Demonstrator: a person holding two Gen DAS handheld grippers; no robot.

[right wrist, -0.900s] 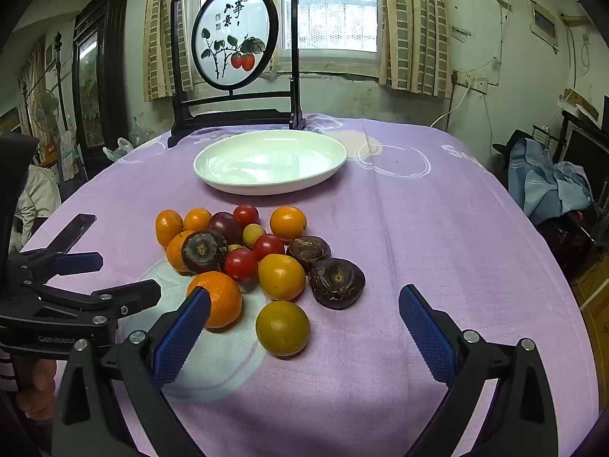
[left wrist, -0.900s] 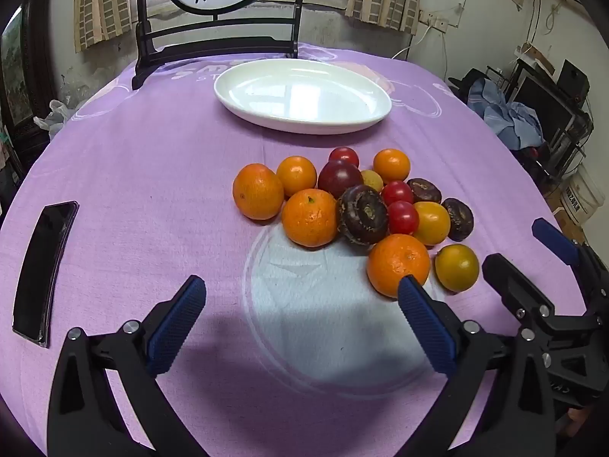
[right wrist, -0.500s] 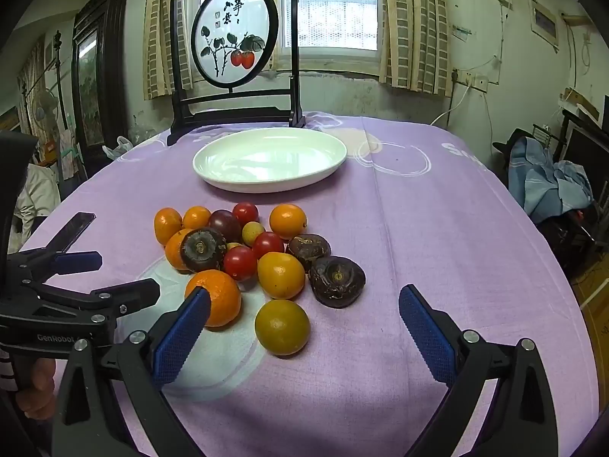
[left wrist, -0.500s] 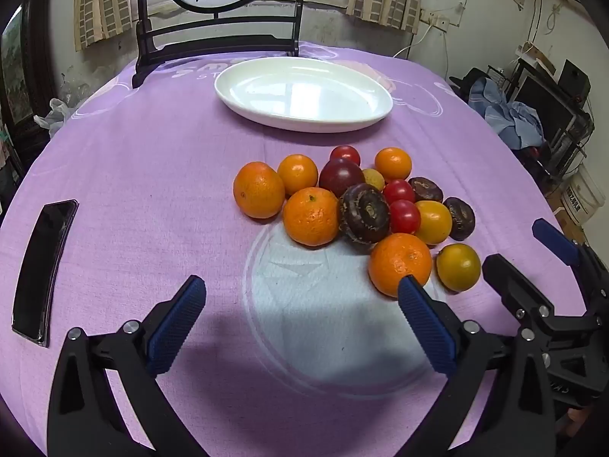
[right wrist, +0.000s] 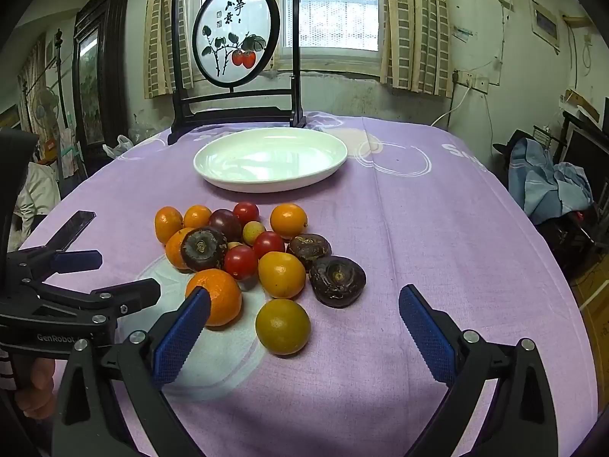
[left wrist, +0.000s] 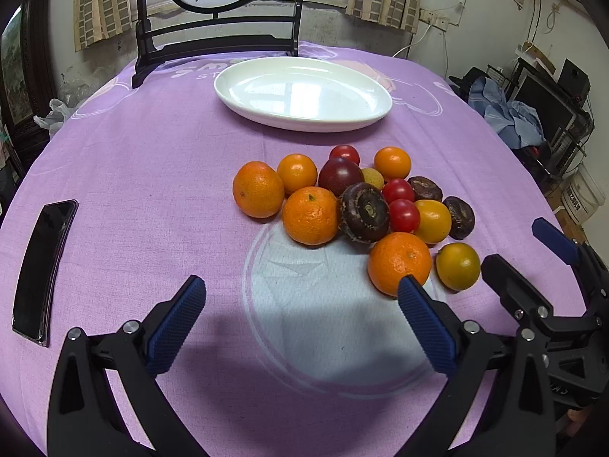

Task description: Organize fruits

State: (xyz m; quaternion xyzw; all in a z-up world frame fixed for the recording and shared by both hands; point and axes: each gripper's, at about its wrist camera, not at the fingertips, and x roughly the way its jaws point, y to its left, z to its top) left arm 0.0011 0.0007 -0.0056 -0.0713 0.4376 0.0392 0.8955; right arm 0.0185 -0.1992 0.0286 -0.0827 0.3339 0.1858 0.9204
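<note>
A heap of fruit lies on the purple tablecloth: oranges, red cherry tomatoes, dark brown water chestnuts and a yellow-green citrus. An empty white oval plate stands behind the heap; it also shows in the right wrist view. My left gripper is open and empty, in front of the heap, its right finger near an orange. My right gripper is open and empty, with the yellow-green citrus between its fingers' line, apart from both.
A black phone lies at the table's left edge. A framed round persimmon painting on a black stand stands behind the plate. The right gripper shows at the right of the left wrist view. Clutter and blue cloth lie beyond the table's right edge.
Both grippers have drifted very slightly; the fruit heap and plate sit a touch higher in the views. Nothing was taken hold of or let go.
</note>
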